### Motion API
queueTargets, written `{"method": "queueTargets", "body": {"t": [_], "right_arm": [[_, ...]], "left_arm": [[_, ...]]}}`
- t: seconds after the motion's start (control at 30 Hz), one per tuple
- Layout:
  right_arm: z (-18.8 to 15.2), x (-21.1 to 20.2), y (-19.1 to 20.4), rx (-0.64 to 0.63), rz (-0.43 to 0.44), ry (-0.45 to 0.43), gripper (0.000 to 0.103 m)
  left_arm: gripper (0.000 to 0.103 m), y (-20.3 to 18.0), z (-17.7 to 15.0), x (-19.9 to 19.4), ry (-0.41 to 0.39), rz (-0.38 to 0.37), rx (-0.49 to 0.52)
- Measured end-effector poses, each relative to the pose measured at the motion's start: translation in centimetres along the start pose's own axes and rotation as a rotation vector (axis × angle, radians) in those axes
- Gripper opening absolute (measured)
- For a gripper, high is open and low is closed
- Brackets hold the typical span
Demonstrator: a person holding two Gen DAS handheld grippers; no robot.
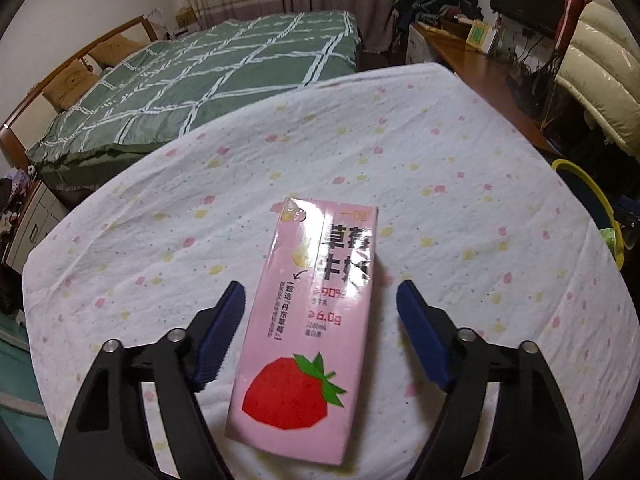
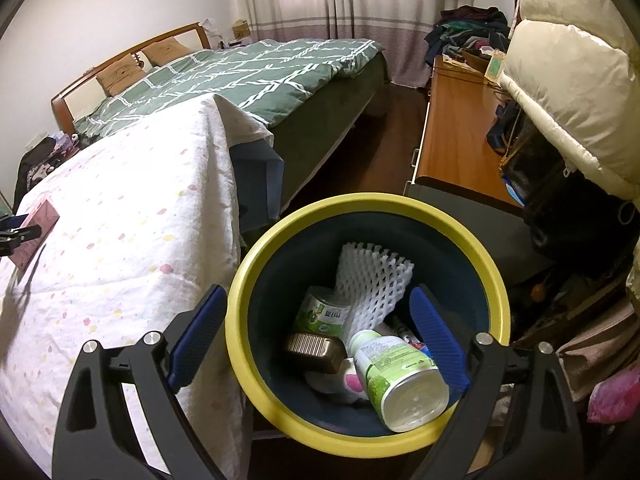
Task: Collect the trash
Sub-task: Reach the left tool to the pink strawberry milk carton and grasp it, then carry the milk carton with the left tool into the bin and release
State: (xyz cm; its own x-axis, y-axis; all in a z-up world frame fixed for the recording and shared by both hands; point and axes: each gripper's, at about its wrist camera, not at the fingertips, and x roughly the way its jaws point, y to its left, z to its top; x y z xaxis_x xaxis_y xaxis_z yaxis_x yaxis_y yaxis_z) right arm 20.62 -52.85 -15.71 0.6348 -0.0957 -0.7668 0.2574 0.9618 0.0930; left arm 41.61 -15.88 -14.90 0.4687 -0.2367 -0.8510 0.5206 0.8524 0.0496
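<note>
A pink strawberry milk carton [image 1: 308, 320] lies flat on the table with the white dotted cloth [image 1: 160, 208]. My left gripper [image 1: 320, 292] is open, its blue pads on either side of the carton, not touching it. The carton also shows at the far left of the right wrist view [image 2: 34, 230]. My right gripper [image 2: 316, 300] is open and empty above the yellow-rimmed dark bin [image 2: 496, 276]. In the bin lie a white foam net [image 2: 374, 284], a green-labelled bottle [image 2: 396, 380], a green can [image 2: 324, 310] and a brown tin [image 2: 316, 350].
The bin rim [image 1: 596, 196] shows past the table's right edge in the left wrist view. A bed with a green quilt [image 1: 208, 76] stands behind the table. A wooden desk [image 2: 456, 132] and a cream puffer jacket [image 2: 568, 80] are on the right.
</note>
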Motion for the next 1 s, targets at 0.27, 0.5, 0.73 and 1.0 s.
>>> {"method": "queueTargets", "body": {"t": [0.27,0.5,0.73,1.0], "right_arm": [[-0.5,-0.4,0.2,-0.004,0.018,0.005,0.088],[-1.4,-1.5,0.2,0.004,0.034,-0.005,0.088],[-3.2,-4.3,-0.6,0.017,0.012,-0.038,0.088],[-5.8,-7.7,-3.8,0.064,-0.040,-0.064,0.088]], "left_arm": [[0.055,0.6,0.2,0.7,0.034,-0.025,-0.016],[0.050,-1.2,-0.1,-1.1,0.000,-0.023,0.021],[0.050,-6.9,1.6,-5.5,-0.079,-0.087,0.079],[0.050,-19.1,5.6,-7.3,-0.107,-0.212,0.249]]}}
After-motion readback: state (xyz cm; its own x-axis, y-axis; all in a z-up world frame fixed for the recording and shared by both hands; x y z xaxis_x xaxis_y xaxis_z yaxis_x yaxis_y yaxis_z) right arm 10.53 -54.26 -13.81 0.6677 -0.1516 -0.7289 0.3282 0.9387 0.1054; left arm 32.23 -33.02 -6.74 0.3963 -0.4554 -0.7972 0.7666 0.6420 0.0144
